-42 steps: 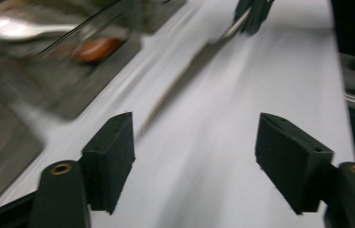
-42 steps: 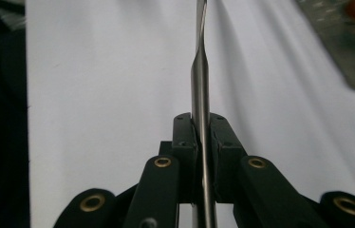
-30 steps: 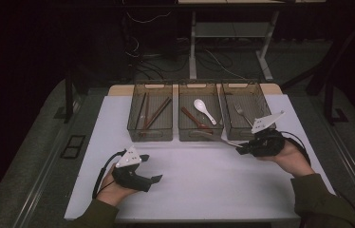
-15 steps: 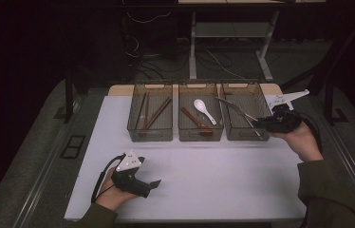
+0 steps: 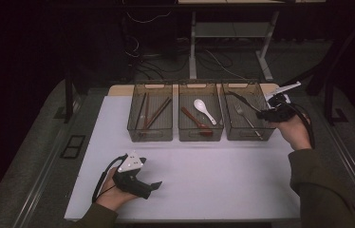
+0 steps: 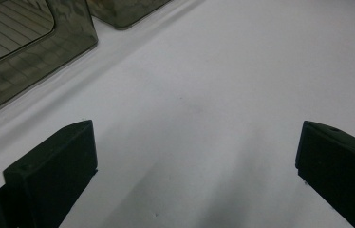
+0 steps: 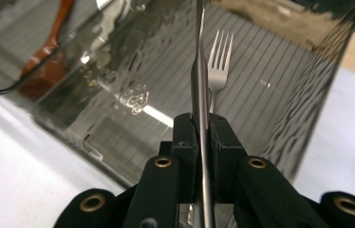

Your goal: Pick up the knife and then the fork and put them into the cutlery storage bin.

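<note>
Our right gripper [image 7: 203, 137], pinching a metal utensil [image 7: 199, 85], has swung over the right bin [image 5: 247, 134] (fork [image 7: 218, 57] inside). We drop it next. Left gripper [image 6: 190, 156] has just spread, empty.

No legible text, label, brand, no. or sign in any view. Closest thing: a small raised, shiny mark moulded into the clear wall of the right-hand bin [image 7: 133, 97], seen in the right gripper view just left of the fork [image 7: 219, 59] lying in that bin; it looks like an emblem or stamp, but glare and ripple in the plastic make it unreadable. Other bins left of that one, in the high view: walls plain, nothing printed that can be made out. Grey plates on grippers: blank.
</note>
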